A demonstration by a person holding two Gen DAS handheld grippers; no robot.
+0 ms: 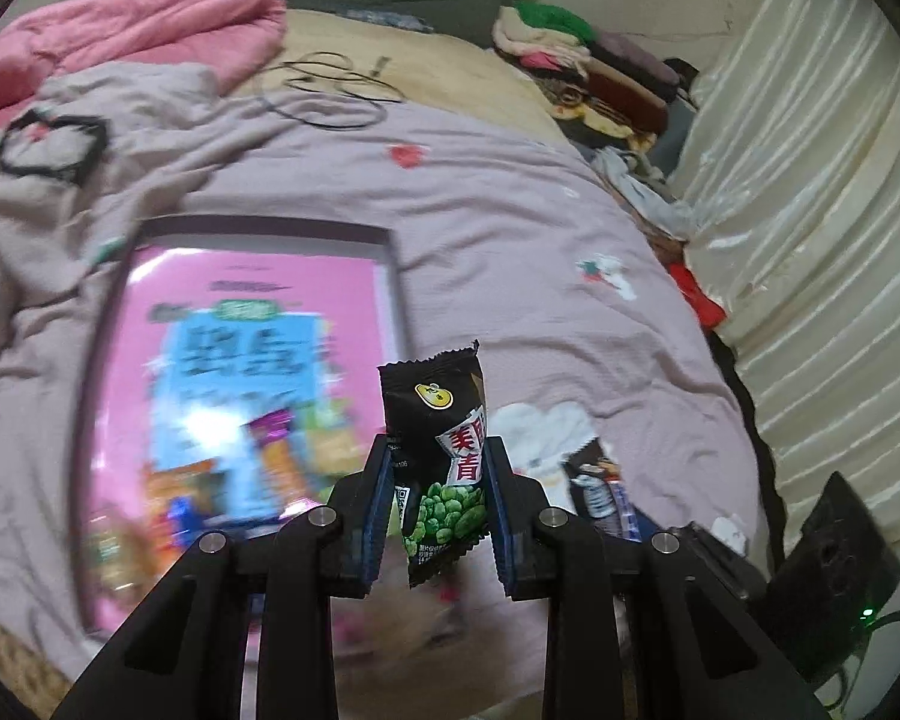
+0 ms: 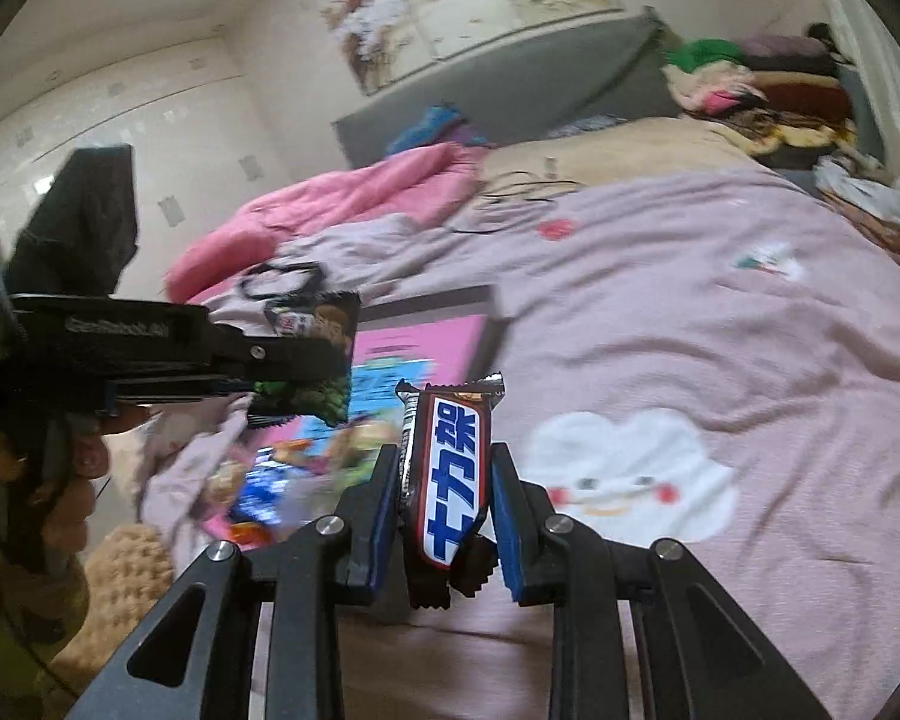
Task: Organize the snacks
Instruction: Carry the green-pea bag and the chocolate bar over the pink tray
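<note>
My left gripper (image 1: 438, 450) is shut on a black packet of green peas (image 1: 435, 414), which stands upright between the pads above the bed. In the right wrist view the left gripper (image 2: 324, 360) comes in from the left with the same packet (image 2: 315, 318) over the tray. A shallow tray with a pink bottom (image 1: 258, 294) lies on the bedspread and holds several blurred snack packets (image 1: 240, 420). My right gripper (image 2: 447, 456) is shut on a brown chocolate bar with a blue and white label (image 2: 456, 420), held upright, right of the tray (image 2: 426, 330).
The lilac bedspread (image 1: 510, 228) has a white cloud print (image 2: 630, 468). A pink quilt (image 1: 150, 30) and a black cable (image 1: 330, 90) lie at the far end. Folded clothes (image 1: 600, 72) are piled by the cream curtain (image 1: 810, 180). A person's hand (image 2: 84, 468) holds the left gripper.
</note>
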